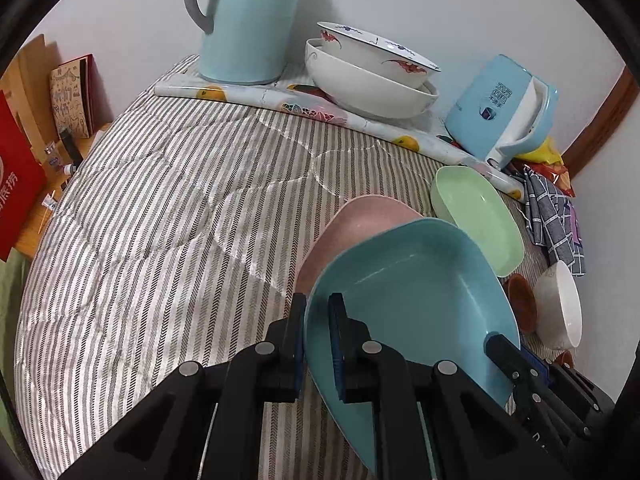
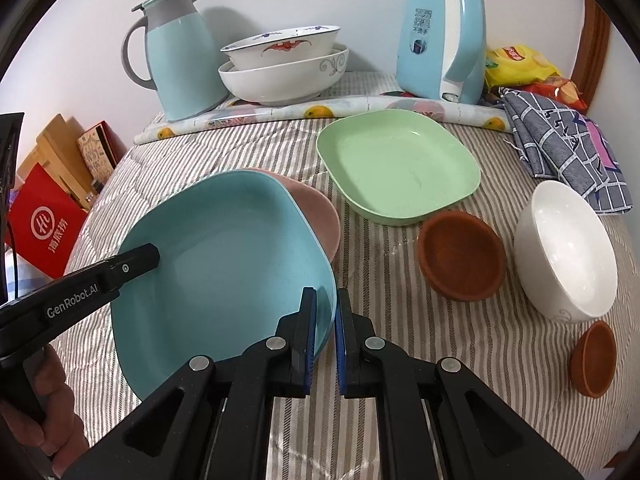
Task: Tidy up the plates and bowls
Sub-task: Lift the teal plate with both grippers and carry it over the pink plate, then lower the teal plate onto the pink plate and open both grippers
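A blue square plate [image 2: 224,256] is held tilted over a pink plate [image 2: 324,216] on the striped cloth. My left gripper [image 1: 318,340] is shut on the blue plate's [image 1: 408,292] left rim; it shows in the right wrist view [image 2: 148,258] at the left. My right gripper [image 2: 325,328] is shut on its right rim and shows in the left wrist view [image 1: 500,346]. A green plate [image 2: 400,166] lies beyond. A large brown bowl [image 2: 460,256], a white bowl [image 2: 568,248] and a small brown bowl [image 2: 594,360] sit to the right.
Two stacked white bowls [image 2: 284,68] stand at the back between a blue thermos jug [image 2: 180,52] and a blue kettle [image 2: 440,40]. A checked cloth [image 2: 568,152] and snack bags [image 2: 520,64] lie at the back right. Red box [image 2: 44,220] at the left edge.
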`<state>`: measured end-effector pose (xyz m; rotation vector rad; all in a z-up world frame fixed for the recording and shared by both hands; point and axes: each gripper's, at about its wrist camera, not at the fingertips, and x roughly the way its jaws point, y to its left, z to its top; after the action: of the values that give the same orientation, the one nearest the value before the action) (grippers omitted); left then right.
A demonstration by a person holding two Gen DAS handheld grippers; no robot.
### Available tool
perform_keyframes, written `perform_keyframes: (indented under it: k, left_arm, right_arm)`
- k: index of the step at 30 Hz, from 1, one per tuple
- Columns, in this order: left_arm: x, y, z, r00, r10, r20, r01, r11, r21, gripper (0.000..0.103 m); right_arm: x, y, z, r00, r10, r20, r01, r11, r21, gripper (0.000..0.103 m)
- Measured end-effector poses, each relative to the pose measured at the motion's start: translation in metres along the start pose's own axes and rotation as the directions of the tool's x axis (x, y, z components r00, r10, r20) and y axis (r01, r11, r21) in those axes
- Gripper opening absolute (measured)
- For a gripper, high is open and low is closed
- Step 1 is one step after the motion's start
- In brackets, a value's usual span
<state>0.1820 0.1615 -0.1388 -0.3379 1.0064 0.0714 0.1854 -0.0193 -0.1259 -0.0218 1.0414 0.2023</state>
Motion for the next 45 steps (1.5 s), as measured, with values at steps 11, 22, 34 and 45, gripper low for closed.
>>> perform_keyframes:
  k: [11, 22, 34, 45]
  left_arm:
    - [0.009, 0.003, 0.008, 1.0, -0.01, 0.002, 0.01, 1.0, -0.019, 0.011]
    - [0.012, 0.004, 0.01, 1.0, -0.015, -0.006, 0.015, 1.0, -0.009, 0.013]
    - [0.004, -0.004, 0.009, 1.0, -0.011, -0.004, 0.011, 0.999, 0.039, 0.052]
    - [-0.014, -0.013, 0.003, 1.0, 0.01, 0.021, -0.011, 0.998, 0.055, 0.052]
  right_arm:
    - [0.017, 0.004, 0.017, 0.999, -0.034, -0.01, 0.033, 0.997, -0.071, 0.009]
    - [0.037, 0.006, 0.038, 0.999, -0.044, 0.0, 0.044, 0.99, -0.132, 0.011]
    - [0.047, 0.009, 0.045, 1.0, -0.013, 0.014, 0.015, 0.986, -0.168, 0.019]
    - [0.009, -0.007, 0.037, 0.997, -0.023, 0.079, 0.034, 0.99, -0.138, 0.046]
